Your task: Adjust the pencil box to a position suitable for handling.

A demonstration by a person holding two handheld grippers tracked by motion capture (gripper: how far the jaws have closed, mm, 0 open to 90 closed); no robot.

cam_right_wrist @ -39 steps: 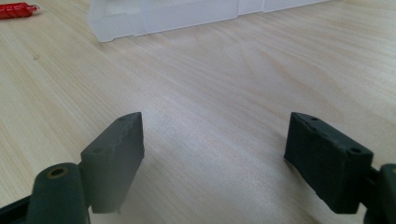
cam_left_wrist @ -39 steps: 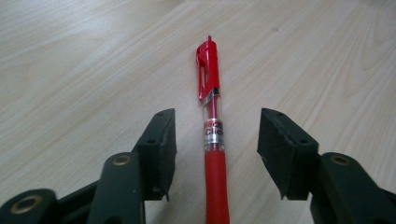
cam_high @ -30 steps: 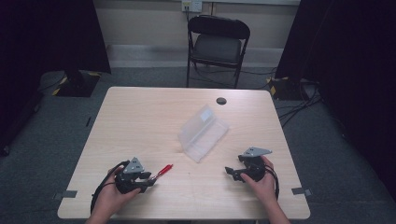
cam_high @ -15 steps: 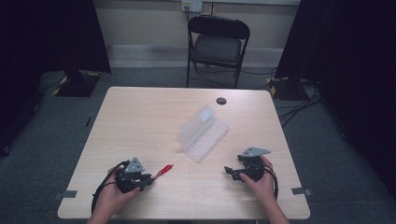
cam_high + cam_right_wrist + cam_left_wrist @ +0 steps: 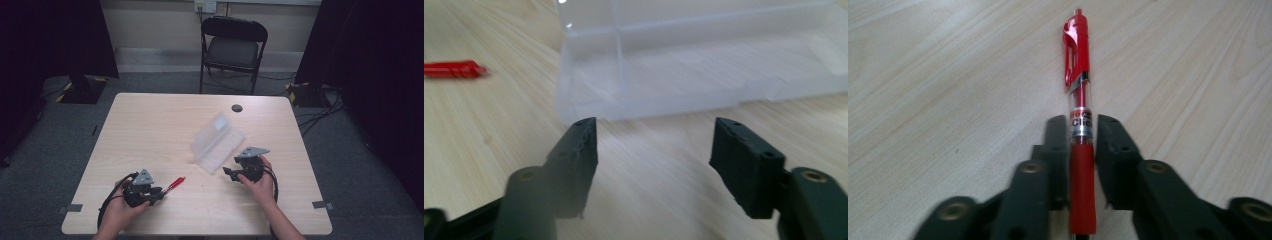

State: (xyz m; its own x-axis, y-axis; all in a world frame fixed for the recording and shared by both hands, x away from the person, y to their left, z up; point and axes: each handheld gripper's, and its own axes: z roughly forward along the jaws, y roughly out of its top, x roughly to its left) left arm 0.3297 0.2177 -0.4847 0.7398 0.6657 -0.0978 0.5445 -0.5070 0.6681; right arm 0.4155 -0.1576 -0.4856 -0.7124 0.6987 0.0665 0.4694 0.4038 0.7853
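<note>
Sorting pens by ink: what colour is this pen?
Red pen, clearest in the left gripper view.

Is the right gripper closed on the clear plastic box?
No, the right gripper is open, and the clear plastic box lies beyond its jaws.

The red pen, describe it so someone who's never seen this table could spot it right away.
On the light wooden table, look at the near left area, where the person's left hand holds the left tongs. Clamped between their black jaws is the red retractable pen with a clear barrel, clip end pointing away. It is the table's one red thing; the translucent plastic box lies farther right.
</note>
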